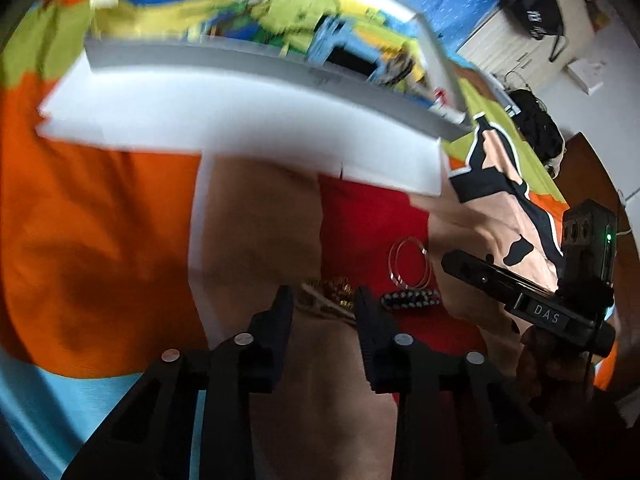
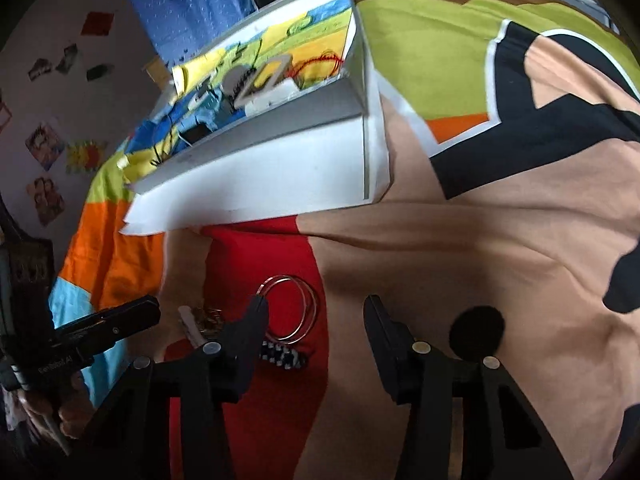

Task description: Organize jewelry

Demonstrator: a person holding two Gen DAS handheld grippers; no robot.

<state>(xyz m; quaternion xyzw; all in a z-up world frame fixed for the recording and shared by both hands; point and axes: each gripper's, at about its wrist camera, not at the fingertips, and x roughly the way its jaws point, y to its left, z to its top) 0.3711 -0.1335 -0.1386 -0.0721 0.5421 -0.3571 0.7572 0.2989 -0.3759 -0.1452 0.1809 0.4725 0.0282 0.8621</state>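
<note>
**Jewelry on the red patch, both grippers hovering open**

We hold the left gripper [image 1: 323, 300] with its fingers spread to a moderate gap and nothing between them. Just beyond its tips lies a gold-coloured tangle of jewelry [image 1: 334, 294] on the red patch of the bedspread [image 1: 100, 220]. Just to the right of that piece sits a black-and-white beaded bracelet [image 1: 411, 299], and beyond the bracelet rest thin bangles [image 1: 409, 263], overlapping one another.

Our right gripper [image 2: 316, 312] is spread wide and also holds nothing. Its left fingertip overlaps the near edge of the bangles [image 2: 294, 308] in the right wrist view; we cannot tell whether it touches them. The beaded bracelet [image 2: 284, 356] lies just below the bangles there, partly hidden by that finger.

Farther away on the bedspread stands a white open box [image 2: 280, 160] with a colourful lining and small items inside, blurred.
</note>
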